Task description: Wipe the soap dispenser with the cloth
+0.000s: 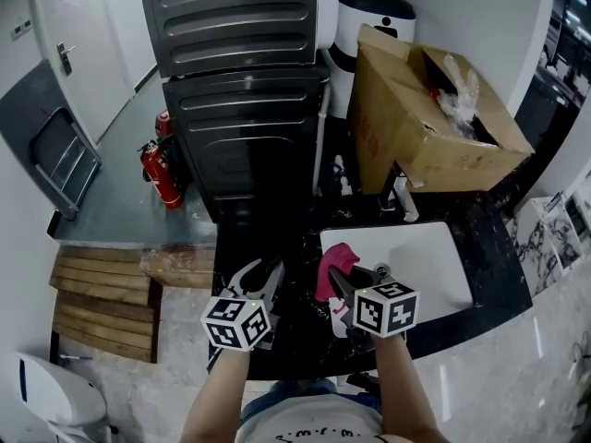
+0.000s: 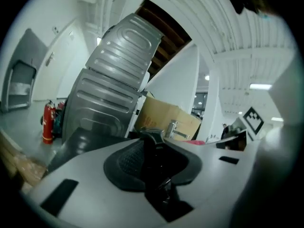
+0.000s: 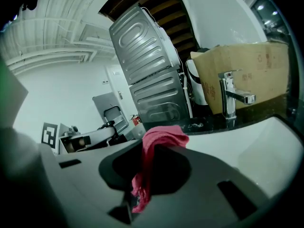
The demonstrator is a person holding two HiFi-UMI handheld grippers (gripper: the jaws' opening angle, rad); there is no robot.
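Plainly my two claws have split the work. The left claw (image 1: 259,280) is closed part way onto a dark, upright thing with a pump-like top, which I take for the soap dispenser (image 2: 153,148). It stands between my jaws over the black worktop (image 1: 489,275), just left of the white sink (image 1: 434,257). I judge the hold is there to stop the dispenser tipping or sliding under the rubbing.

The right claw (image 1: 343,284) is clamped on the pink cloth (image 3: 159,137). A bunched fold stands up past the jaw tips and a tail hangs down between them. That loose fold is the part I would press to the dispenser, so the pinch sits low on the cloth on purpose. The cloth is near the dispenser but apart from it, so I judge the wiping not yet begun.

Of writing I can read little. The cardboard box (image 1: 406,127) behind the tap (image 3: 228,96) carries reddish print, too blurred to make out. The cubes on my claws show only black-and-white square patterns, no words.
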